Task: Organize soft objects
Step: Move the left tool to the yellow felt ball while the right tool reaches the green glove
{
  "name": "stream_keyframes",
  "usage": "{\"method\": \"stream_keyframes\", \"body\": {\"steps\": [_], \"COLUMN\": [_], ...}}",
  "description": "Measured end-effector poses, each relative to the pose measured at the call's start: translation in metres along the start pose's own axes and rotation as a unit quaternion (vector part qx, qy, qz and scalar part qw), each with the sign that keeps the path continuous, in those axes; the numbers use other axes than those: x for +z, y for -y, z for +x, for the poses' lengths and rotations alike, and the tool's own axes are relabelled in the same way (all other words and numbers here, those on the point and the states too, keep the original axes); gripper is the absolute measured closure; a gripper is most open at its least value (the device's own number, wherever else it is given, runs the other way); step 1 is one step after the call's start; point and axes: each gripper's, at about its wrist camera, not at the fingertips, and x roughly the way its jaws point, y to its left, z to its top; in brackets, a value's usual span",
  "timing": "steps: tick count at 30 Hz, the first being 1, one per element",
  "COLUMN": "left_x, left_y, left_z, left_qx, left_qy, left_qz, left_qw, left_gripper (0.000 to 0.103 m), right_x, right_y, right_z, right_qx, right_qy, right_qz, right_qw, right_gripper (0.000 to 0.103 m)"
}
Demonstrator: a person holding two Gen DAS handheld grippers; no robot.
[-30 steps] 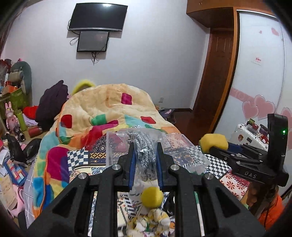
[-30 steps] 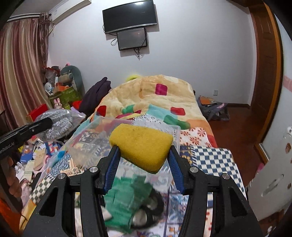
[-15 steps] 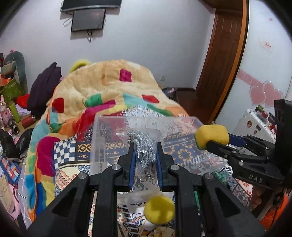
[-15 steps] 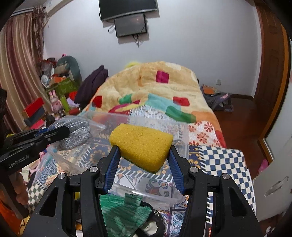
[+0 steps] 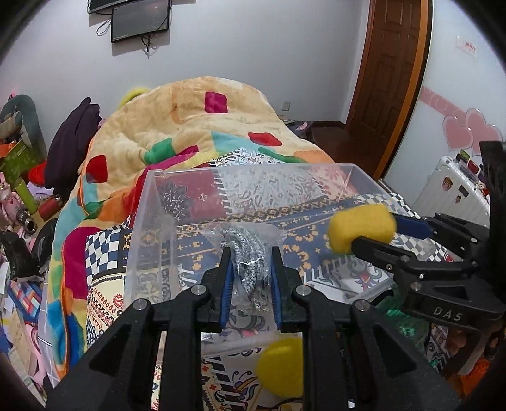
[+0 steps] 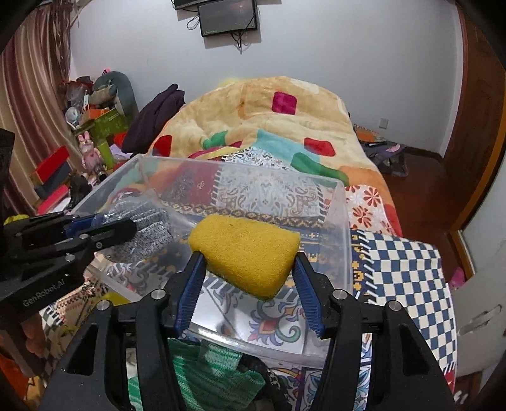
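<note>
Blanket [image 5: 189, 126]: lying heaped on the bed, straight ahead of both claws, far side.
Screen [image 6: 227, 15]: hanging on the white wall, high above and ahead of the claws.
Door [image 5: 392, 72]: standing ahead and to the right of the left claw.
Dark clothing [image 6: 155, 117]: lying ahead and left of the right claw, beside the blanket.
Curtain [image 6: 28, 95]: hanging far to the left of the right claw.
Suitcase [image 5: 449, 186]: standing to the right of the left claw, against the heart-decorated panel.
</note>
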Motion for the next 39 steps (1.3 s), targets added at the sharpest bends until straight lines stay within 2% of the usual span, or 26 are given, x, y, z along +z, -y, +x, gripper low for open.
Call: {"method": "stream_keyframes", "body": {"steps": [4, 10, 12, 13, 18, 20, 27, 31, 39], "left_x": [0.001, 0.001, 0.0, 0.0, -0.007, -0.012, -0.038, -0.054, -0.067], "left_y": [-0.001, 0.0, 0.002, 0.002, 0.003, 0.003, 0.003, 0.0, 0.0], "left_z": [-0.005, -0.029, -0.042, -0.047, -0.074, -0.08, -0.083, -0.074, -0.045], "left_qx": [0.0, 0.003, 0.007, 0.008, 0.008, 0.007, 0.008, -0.008, -0.015], "left_qy": [0.001, 0.03, 0.047, 0.055, 0.085, 0.089, 0.077, 0.052, 0.012], "left_qz": [-0.003, 0.0, 0.004, 0.005, 0.002, -0.002, -0.007, -0.015, -0.025], "left_qw": [1.0, 0.9996, 0.9989, 0.9985, 0.9964, 0.996, 0.997, 0.9985, 0.9995], "left_gripper": [0.076, 0.057, 0.046, 0.043, 0.026, 0.022, 0.02, 0.02, 0.02], "right_x": [0.0, 0.0, 0.0, 0.0, -0.004, -0.006, -0.032, -0.046, -0.064], "right_y": [0.0, 0.0, 0.001, 0.0, -0.004, -0.007, -0.01, -0.018, -0.02], "right_z": [-0.004, -0.022, -0.033, -0.038, -0.067, -0.072, -0.066, -0.058, -0.045], "right_qx": [-0.003, -0.001, -0.001, -0.001, -0.007, -0.008, 0.001, 0.003, 0.016], "right_qy": [0.001, 0.018, 0.031, 0.037, 0.071, 0.078, 0.057, 0.039, 0.012], "right_qz": [-0.001, 0.005, 0.008, 0.007, 0.004, 0.002, 0.011, 0.003, 0.004], "right_qw": [1.0, 1.0, 0.999, 0.999, 0.997, 0.997, 0.998, 0.999, 1.0], "right_gripper": [0.038, 0.037, 0.037, 0.037, 0.026, 0.025, 0.025, 0.025, 0.026]}}
